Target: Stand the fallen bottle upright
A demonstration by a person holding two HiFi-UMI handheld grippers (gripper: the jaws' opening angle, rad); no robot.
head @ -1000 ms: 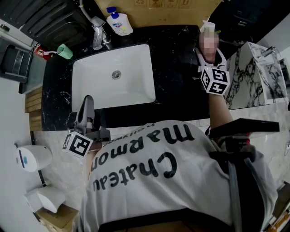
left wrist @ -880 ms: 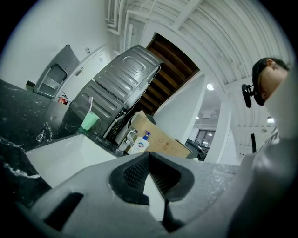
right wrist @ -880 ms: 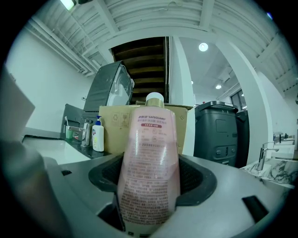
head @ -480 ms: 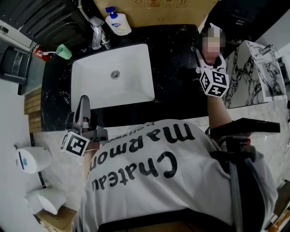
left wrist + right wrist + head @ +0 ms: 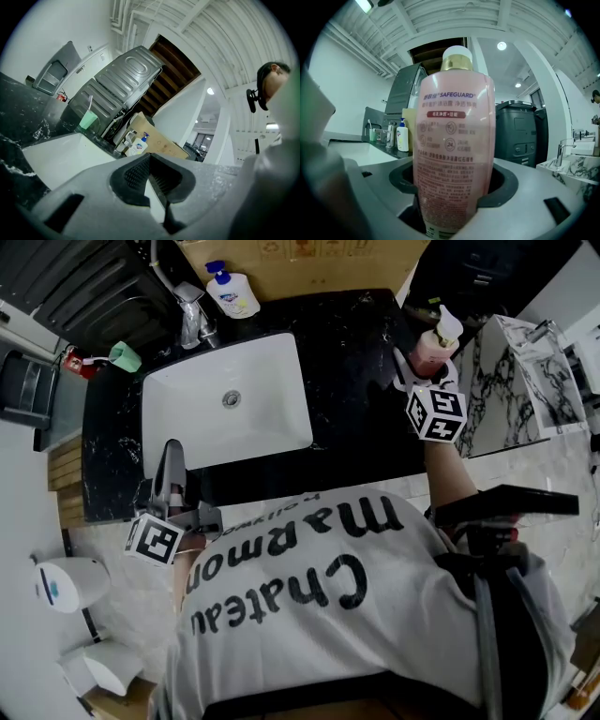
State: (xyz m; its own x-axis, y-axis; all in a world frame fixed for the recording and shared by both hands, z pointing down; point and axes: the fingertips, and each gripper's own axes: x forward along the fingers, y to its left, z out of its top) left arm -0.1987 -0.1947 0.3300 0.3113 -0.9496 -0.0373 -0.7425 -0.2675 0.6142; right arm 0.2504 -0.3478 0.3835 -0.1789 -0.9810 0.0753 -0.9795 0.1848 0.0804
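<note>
A pink bottle with a gold collar and white cap stands upright between the jaws of my right gripper, which is shut on its lower body. In the head view this pink bottle is held at the right end of the black marble counter, just ahead of my right gripper. Whether its base touches the counter is hidden. My left gripper hangs at the counter's front edge by the sink, its jaws shut with nothing in them; the left gripper shows closed pads.
A white sink with a chrome tap sits in the counter. Behind it stand a white soap pump bottle and a green cup. A dark bin and a marble-patterned unit are to the right.
The right gripper has tipped the pink bottle up and carried it slightly back and right. The left gripper has barely moved.
</note>
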